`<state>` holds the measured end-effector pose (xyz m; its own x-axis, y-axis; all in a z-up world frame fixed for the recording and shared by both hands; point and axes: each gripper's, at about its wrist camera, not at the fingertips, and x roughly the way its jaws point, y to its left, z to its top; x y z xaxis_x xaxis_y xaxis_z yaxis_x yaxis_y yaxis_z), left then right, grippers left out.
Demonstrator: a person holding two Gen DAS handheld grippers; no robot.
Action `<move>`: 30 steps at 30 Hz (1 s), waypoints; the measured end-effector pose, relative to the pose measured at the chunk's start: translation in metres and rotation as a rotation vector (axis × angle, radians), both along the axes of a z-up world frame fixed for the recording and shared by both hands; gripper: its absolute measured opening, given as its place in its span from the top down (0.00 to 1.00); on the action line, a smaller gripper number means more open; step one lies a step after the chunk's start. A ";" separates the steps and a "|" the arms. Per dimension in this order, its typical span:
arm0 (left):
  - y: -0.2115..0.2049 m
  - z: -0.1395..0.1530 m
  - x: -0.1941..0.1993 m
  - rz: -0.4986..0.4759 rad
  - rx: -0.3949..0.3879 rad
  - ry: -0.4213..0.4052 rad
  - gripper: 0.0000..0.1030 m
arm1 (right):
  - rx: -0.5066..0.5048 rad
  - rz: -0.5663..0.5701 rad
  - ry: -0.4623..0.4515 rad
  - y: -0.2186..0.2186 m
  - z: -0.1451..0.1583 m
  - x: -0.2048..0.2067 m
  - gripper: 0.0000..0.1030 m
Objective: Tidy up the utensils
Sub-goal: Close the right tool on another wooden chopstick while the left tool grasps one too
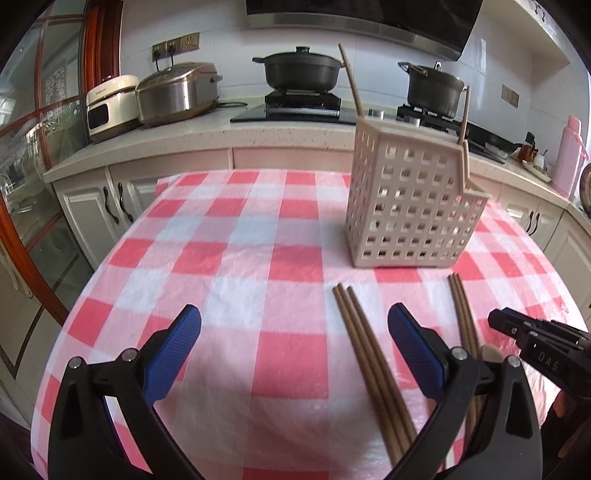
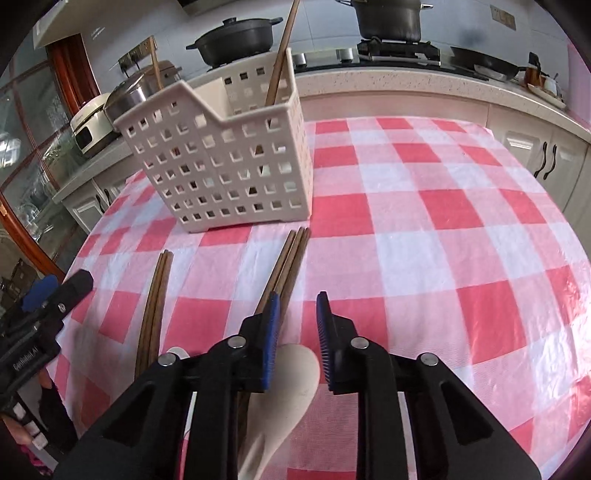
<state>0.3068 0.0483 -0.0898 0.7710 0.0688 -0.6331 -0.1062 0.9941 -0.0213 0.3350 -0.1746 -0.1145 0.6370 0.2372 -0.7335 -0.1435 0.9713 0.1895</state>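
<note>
Chopsticks (image 1: 373,369) lengthwise toward basket (image 1: 410,206)

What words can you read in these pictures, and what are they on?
"DAS" – on the right gripper, partly cut off.
"GenRobot.AI" – on the left gripper, small, my best reading.
Cream cooker: a brand mark, too blurred to read.
Wall plate: marks too small to read.

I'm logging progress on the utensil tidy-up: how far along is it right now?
Done: two chopsticks already stand in the perforated holder. In hand: nothing; the left gripper is wide open above the table, and the right gripper hangs narrow over the pale spoon, pads not pressing it. Left: two chopstick bundles and the spoon still lie on the checked cloth.
</note>
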 end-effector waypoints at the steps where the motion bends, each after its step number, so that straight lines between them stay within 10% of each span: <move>1: 0.001 -0.004 -0.001 0.000 -0.001 0.006 0.05 | -0.003 0.001 0.004 0.002 -0.001 0.000 0.82; 30: 0.008 -0.026 0.007 -0.008 -0.010 0.088 0.11 | -0.158 -0.031 0.037 0.035 -0.013 0.018 0.91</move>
<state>0.3138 0.0568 -0.1159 0.7126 0.0561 -0.6993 -0.1003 0.9947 -0.0224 0.3532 -0.1401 -0.1276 0.6142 0.0974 -0.7831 -0.1084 0.9934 0.0386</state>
